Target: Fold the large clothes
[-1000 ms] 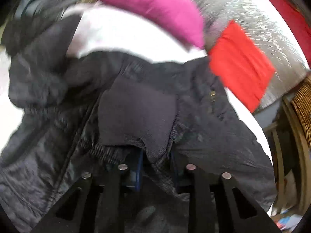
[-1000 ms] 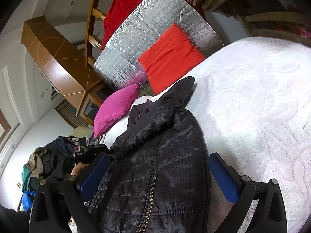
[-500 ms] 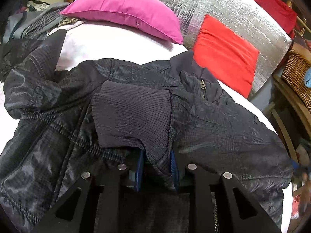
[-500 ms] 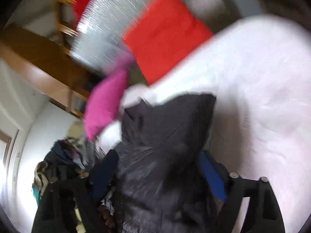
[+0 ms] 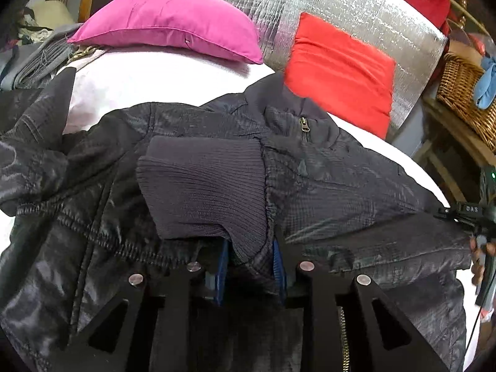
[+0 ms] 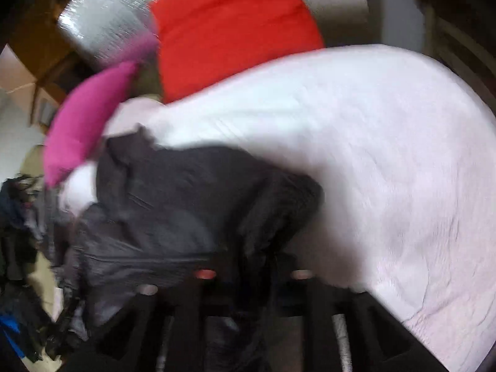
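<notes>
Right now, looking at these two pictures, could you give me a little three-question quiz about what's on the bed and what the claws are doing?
1. True or false: the pink pillow lies on the jacket.
2. Which part of the jacket does the left claw pinch?
A) the ribbed cuff
B) the zipper pull
C) the collar
3. Fill in: the red pillow leans on a ____ padded panel.

Key: 1 false, it lies on the white bedspread, apart from the jacket; 2 A; 3 silver.
</notes>
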Demonstrator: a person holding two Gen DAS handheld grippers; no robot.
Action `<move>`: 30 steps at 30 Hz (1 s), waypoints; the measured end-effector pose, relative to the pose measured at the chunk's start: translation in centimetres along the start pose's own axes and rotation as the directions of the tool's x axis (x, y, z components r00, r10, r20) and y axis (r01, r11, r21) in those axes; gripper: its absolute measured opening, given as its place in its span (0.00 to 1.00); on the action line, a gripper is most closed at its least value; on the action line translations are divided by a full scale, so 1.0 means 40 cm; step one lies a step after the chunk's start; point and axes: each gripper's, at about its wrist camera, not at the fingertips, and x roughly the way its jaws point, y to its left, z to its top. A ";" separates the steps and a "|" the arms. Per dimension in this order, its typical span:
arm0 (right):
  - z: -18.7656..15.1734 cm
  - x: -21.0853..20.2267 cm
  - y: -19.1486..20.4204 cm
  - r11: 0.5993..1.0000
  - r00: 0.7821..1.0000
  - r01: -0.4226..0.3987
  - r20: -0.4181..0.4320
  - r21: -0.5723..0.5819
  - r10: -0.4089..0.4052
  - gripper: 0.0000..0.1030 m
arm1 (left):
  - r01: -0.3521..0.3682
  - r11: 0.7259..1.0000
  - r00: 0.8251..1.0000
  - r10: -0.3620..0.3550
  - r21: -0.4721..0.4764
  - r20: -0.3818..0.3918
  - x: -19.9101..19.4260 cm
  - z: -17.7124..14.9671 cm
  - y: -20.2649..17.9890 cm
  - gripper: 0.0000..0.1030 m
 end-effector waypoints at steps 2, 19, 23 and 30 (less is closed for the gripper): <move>-0.013 -0.054 -0.017 0.997 0.996 -0.053 0.071 0.057 0.049 0.80 | -0.003 1.000 1.000 0.003 0.001 -0.004 0.001 0.002 0.001 0.31; -0.181 -0.096 0.018 0.997 0.995 -0.073 -0.063 0.020 0.074 0.24 | 0.012 1.000 0.999 -0.011 0.007 -0.043 0.009 0.000 -0.002 0.46; -0.180 -0.144 0.036 0.997 0.996 -0.080 -0.039 0.010 0.081 0.63 | 0.062 0.997 0.998 -0.062 -0.036 -0.011 -0.081 0.030 0.017 0.46; -0.154 -0.311 0.093 0.988 0.973 -0.152 0.169 -0.031 0.155 0.76 | 0.051 0.992 0.992 -0.037 -0.111 0.123 -0.191 0.094 0.087 0.52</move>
